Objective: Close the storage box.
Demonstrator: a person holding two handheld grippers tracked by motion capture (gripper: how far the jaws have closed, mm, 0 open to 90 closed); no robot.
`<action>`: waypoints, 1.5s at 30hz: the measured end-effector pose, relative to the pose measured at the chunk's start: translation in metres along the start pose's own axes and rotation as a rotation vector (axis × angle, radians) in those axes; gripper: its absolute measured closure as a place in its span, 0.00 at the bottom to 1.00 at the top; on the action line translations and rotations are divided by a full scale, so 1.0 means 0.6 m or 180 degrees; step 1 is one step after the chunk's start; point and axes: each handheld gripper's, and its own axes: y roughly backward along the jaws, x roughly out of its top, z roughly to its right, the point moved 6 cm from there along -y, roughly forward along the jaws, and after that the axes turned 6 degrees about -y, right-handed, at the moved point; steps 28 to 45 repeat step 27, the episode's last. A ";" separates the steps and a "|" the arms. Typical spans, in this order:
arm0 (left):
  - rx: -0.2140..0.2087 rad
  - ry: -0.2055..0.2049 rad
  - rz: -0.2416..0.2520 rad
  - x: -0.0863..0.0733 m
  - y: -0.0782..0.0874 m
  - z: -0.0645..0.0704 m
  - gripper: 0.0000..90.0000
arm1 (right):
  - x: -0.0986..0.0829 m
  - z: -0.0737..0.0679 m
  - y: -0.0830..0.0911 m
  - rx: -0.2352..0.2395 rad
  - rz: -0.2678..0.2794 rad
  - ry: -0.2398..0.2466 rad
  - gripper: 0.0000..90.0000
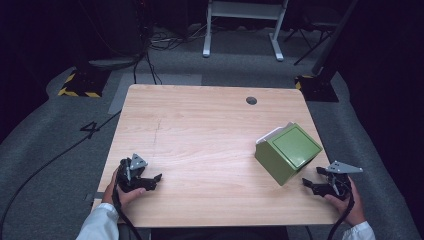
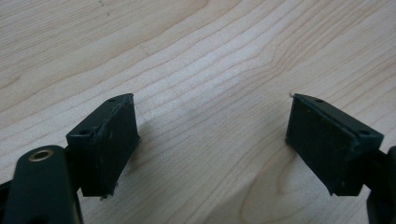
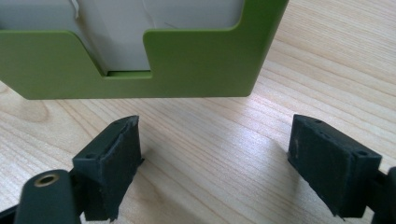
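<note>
A green box (image 1: 287,152) with a white inner part stands on the right side of the wooden table (image 1: 200,130). My right gripper (image 1: 312,178) rests near the table's front right corner, open, just right of the box and apart from it. In the right gripper view the green box (image 3: 187,56) shows its cut-out front wall and white inside just beyond the open gripper (image 3: 215,163). My left gripper (image 1: 154,181) lies at the front left of the table, open, over bare wood. In the left gripper view the gripper (image 2: 212,144) holds nothing between its pads.
A round cable hole (image 1: 251,100) sits near the table's far edge. Beyond the table, on the grey floor, are a white desk frame (image 1: 242,30), black stands with yellow-black striped bases (image 1: 80,82) and cables. A person's hands and white sleeves (image 1: 100,222) come in at the bottom.
</note>
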 end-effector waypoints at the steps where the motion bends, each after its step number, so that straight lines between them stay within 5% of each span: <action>1: 0.0002 0.0005 0.0002 0.000 0.000 0.000 0.19 | 0.000 0.000 0.000 0.0005 0.0000 -0.0004 0.19; 45: 0.0029 0.0033 -0.0021 0.000 -0.001 -0.001 0.16 | 0.001 0.000 -0.001 0.0024 -0.0007 0.0003 0.19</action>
